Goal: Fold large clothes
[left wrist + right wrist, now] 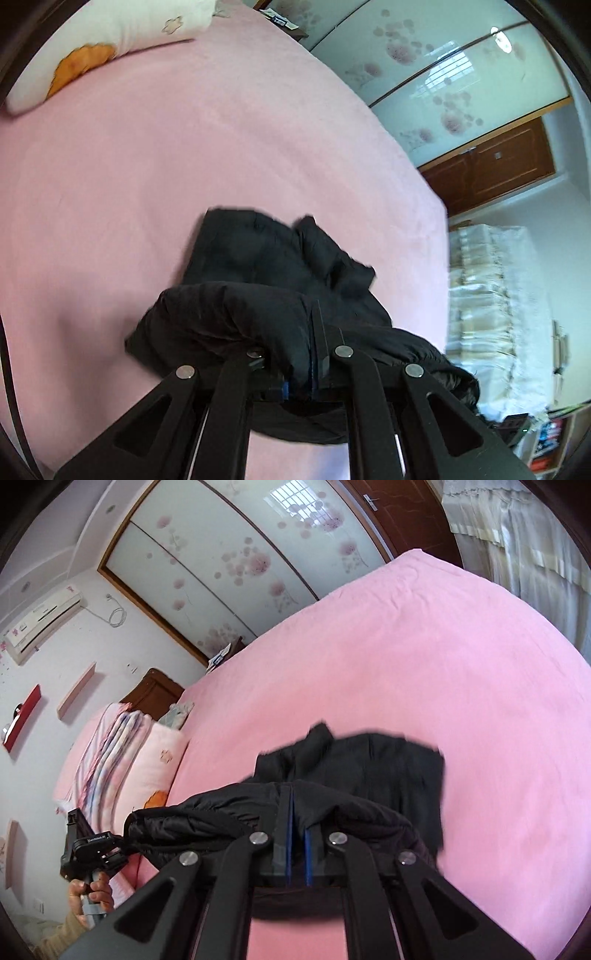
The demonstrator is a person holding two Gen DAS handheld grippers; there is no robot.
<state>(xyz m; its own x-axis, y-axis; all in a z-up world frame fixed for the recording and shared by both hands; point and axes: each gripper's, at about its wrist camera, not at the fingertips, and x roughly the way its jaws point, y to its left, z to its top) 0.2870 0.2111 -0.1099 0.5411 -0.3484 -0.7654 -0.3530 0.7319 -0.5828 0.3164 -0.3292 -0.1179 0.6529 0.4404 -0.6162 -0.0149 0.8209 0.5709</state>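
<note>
Black padded jacket (258, 258), crumpled, one edge between both tongs, over pink bedsheet (147, 184).

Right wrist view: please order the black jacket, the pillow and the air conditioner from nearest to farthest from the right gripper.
1. Black jacket: clamped in the right gripper's jaws.
2. Pillow: on the bed, left.
3. Air conditioner: on the wall, upper left.
</note>
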